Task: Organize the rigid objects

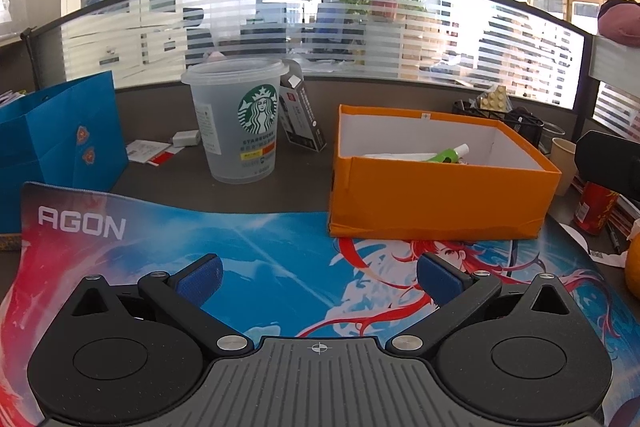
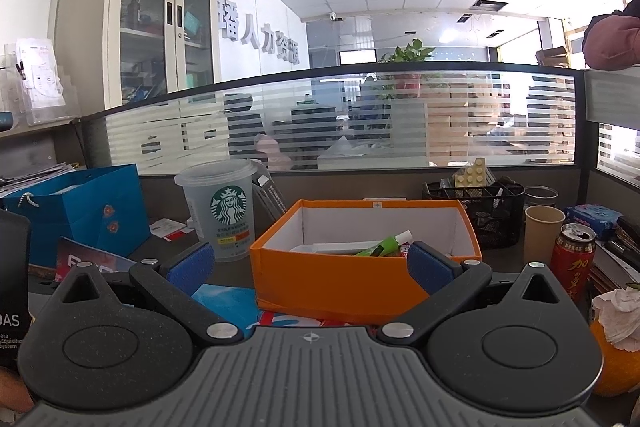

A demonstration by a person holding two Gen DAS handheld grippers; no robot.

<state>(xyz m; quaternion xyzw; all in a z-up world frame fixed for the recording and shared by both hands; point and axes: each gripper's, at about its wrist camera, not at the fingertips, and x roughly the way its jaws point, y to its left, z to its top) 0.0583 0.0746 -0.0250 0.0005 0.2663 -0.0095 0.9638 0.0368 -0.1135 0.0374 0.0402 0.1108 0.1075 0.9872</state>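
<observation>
Left claw [image 1: 318, 277]: spread wide, empty, above the printed mat [image 1: 256, 251]. Right claw [image 2: 310, 265]: likewise spread, empty, facing the orange box [image 2: 340, 279]. Box: on worktop, holding a green tube [image 2: 382, 247]. Plastic cup [image 1: 236, 123]: upright, left of the box, apparently next to collect; approach needs a wide, level grasp.

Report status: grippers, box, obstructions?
Left gripper open, empty. Right gripper open, empty. Orange box holds green tube. Starbucks cup stands left of box.
</observation>
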